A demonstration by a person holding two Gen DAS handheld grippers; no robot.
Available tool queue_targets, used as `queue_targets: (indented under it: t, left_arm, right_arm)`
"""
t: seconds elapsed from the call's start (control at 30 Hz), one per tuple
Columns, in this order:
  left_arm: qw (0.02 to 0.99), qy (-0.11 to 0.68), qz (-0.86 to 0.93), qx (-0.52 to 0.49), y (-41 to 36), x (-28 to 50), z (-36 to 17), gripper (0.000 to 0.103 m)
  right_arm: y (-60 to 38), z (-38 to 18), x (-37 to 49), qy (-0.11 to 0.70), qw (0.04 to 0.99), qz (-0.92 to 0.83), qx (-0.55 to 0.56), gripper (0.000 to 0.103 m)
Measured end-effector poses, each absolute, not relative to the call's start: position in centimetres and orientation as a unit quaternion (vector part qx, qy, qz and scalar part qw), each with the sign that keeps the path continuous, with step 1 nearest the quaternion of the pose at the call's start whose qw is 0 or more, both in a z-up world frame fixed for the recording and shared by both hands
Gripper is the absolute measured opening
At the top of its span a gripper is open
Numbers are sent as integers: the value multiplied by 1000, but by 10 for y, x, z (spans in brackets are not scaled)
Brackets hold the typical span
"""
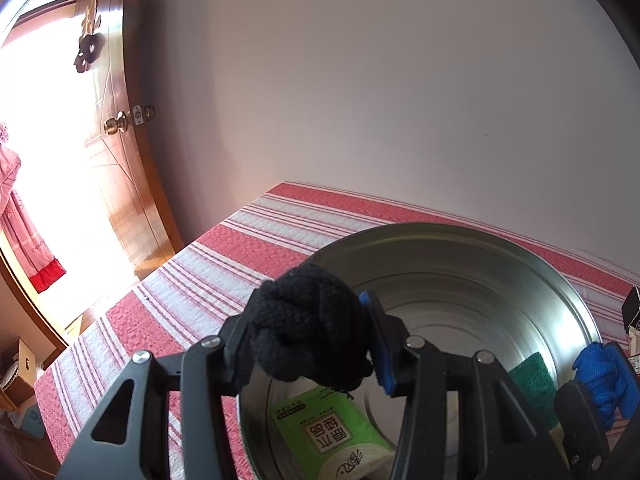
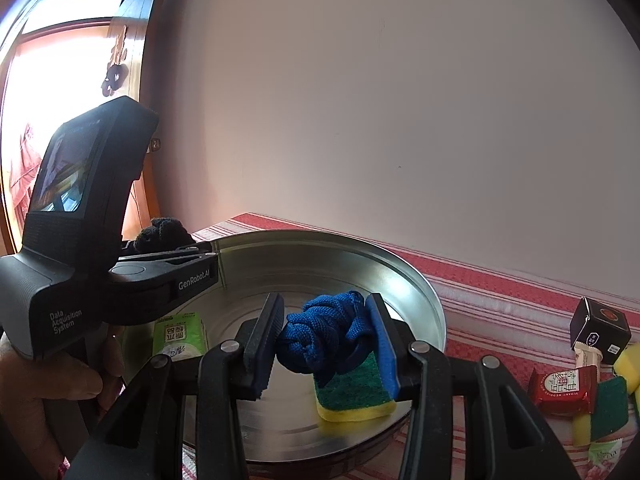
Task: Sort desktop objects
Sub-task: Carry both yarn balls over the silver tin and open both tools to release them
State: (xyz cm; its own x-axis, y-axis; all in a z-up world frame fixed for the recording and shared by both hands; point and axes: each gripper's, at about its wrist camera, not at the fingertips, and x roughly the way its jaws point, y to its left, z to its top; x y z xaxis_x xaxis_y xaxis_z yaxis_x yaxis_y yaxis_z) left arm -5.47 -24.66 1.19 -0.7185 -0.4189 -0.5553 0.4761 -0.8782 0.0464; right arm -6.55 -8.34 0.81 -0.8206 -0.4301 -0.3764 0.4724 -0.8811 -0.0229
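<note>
Left wrist view shows the left gripper (image 1: 310,340) clenched on a black knitted bundle (image 1: 310,324) held above the near rim of the metal basin (image 1: 560,280); right gripper (image 2: 326,340) grasps a blue knitted bundle (image 2: 324,332) over the basin, just above a green-and-yellow sponge (image 2: 352,396); a tissue packet (image 2: 180,334) already lies inside; this looks like the drop-off step; next, each jaw needs to release over bare metal.

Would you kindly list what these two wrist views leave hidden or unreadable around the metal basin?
- Left wrist view: the green tissue pack is partly covered by the black knitted bundle and the gripper frame.
- Right wrist view: the sponge is partly hidden behind the blue knotted cloth.
- Right wrist view: the snack packets at the right edge are cut off, print unreadable.
</note>
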Motion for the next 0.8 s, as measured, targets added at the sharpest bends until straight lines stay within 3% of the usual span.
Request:
queue_targets:
  t: [0.27,0.33,0.4,0.5,0.57,0.7,0.8]
  left_arm:
    - [252,43,-923,287,-244,-53,12,50]
    - [259,42,-923,282,-243,-51,13,64]
    - [264,39,-923,277,-243,-49,15,71]
    - [270,34,-923,273,-241,-47,15,74]
    - [273,37,-923,267,-241,-45,16,78]
    - [276,53,-928,246,-244,-39,21,100]
    - [279,52,-928,240,-242,-37,21,101]
  right_arm:
    - [-86,7,-65,59,242,-950,186,47]
    - [-82,6,-63,60,240,-951,186,50]
    - [-78,6,-62,58,237,-953,182,56]
    - [-73,7,-60,52,232,-956,173,58]
    - [-70,9,-59,48,229,-957,170,65]
    - [-69,13,-55,43,218,-963,154,72]
    - [-66,14,-50,39,208,-967,143,80]
